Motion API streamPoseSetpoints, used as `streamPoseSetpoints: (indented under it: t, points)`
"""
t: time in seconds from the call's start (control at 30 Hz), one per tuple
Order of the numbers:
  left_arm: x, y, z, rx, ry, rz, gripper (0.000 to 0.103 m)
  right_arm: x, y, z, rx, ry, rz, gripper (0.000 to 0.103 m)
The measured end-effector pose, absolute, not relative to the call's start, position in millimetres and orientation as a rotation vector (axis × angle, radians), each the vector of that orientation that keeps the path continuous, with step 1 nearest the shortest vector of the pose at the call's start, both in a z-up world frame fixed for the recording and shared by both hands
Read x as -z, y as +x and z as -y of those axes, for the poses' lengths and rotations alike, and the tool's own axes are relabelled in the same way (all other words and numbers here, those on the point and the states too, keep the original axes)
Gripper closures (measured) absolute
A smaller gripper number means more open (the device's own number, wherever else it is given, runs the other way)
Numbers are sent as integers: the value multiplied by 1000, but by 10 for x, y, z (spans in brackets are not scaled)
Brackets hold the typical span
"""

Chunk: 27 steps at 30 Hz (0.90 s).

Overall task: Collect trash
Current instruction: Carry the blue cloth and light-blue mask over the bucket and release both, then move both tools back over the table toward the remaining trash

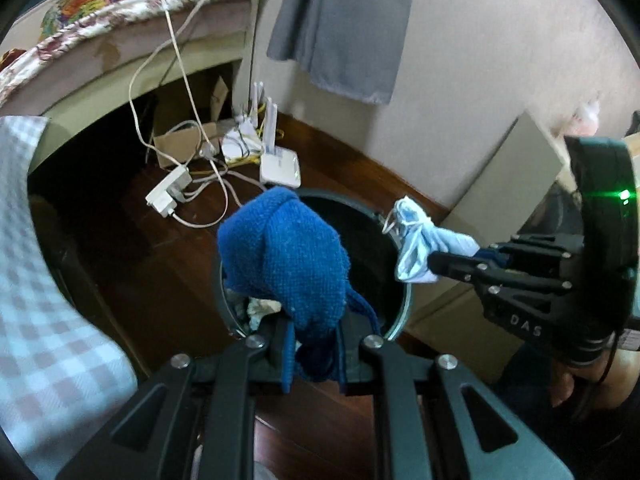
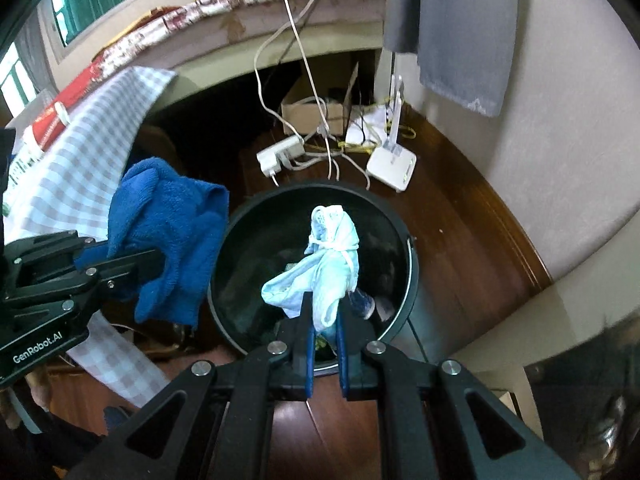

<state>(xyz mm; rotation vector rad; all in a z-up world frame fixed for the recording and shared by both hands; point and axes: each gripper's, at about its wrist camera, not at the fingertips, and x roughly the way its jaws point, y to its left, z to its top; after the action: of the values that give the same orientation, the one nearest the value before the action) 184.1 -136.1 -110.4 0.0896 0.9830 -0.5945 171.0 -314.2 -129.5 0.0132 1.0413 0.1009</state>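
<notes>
A round black trash bin (image 1: 394, 248) (image 2: 404, 280) stands open on the dark wood floor, with some crumpled trash inside. My left gripper (image 1: 314, 340) is shut on a blue terry cloth (image 1: 286, 256) and holds it over the bin's near-left rim; in the right wrist view the cloth (image 2: 168, 236) hangs just left of the bin. My right gripper (image 2: 324, 320) is shut on a crumpled pale blue face mask (image 2: 328, 260) and holds it above the bin's opening; in the left wrist view the mask (image 1: 416, 236) hangs over the bin's right rim.
A white router (image 1: 280, 164) (image 2: 392, 168), a power strip (image 1: 168, 192) (image 2: 280, 156) and tangled cables lie on the floor behind the bin. A checked cloth (image 1: 36, 300) (image 2: 92, 140) hangs at the left. A bed edge (image 1: 132, 44) is behind; a wall is on the right.
</notes>
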Motion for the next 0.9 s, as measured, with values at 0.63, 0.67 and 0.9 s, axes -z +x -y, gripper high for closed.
streamPoseSetpoints:
  t: [0.63, 0.67, 0.9]
  points:
    - [1508, 2079, 1465, 478, 139, -1108, 6, 1961, 2068, 3415, 20, -3, -1221, 0]
    - [1490, 2060, 1467, 471, 148, -1104, 5, 1924, 2057, 3422, 25, -4, -1205, 0]
    - [1267, 1988, 1435, 442, 177, -1039, 5, 1693, 1985, 3363, 56, -48, -1132, 0]
